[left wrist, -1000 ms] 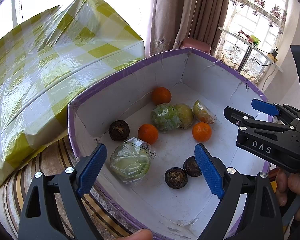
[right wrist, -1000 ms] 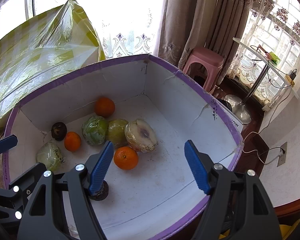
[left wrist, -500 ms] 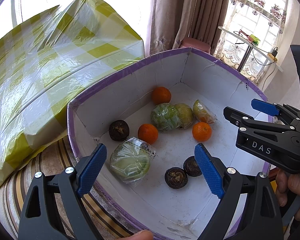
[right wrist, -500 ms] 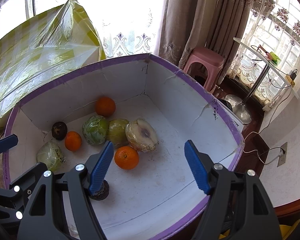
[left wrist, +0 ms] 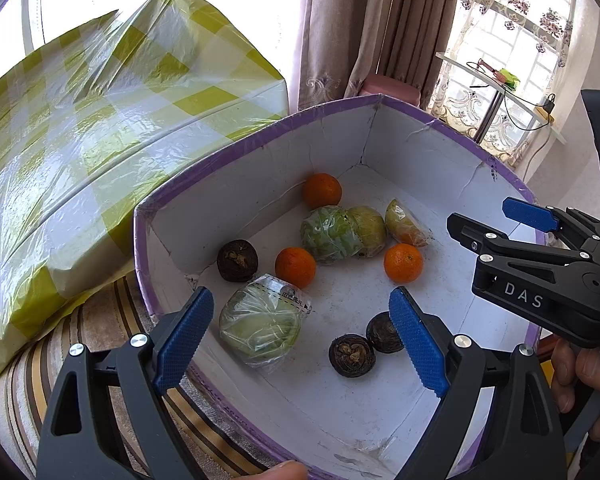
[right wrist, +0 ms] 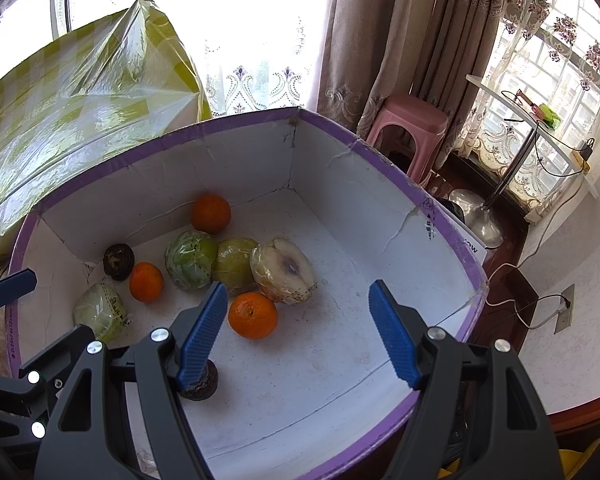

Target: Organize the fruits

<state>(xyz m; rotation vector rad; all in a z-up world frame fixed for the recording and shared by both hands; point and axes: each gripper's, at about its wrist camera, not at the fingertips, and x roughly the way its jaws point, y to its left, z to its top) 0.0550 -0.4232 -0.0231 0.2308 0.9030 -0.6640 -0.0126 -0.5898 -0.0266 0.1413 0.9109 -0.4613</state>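
Both grippers hover above a white cardboard box [left wrist: 236, 168] with a purple rim, fruit scattered across its floor.

Nearest, the left gripper [left wrist: 300, 334] has its blue fingers [left wrist: 184, 336] spread wide and holding nothing. Between them and below lies a wrapped green fruit [left wrist: 260, 320], a printed label on its wrap too small to read.

The right gripper [right wrist: 298, 334] is likewise spread and empty. An orange [right wrist: 253, 315] sits just ahead, toward its left finger, so the right gripper looks nearer to it. A dark round fruit [right wrist: 200, 384] lies partly hidden under that finger.

Farther in lie two more wrapped green fruits, a wrapped cut half [right wrist: 283, 270], two oranges and another dark fruit.

"DAS" is printed on the right gripper's body, seen from the left camera. The box rim carries small, unreadable print.
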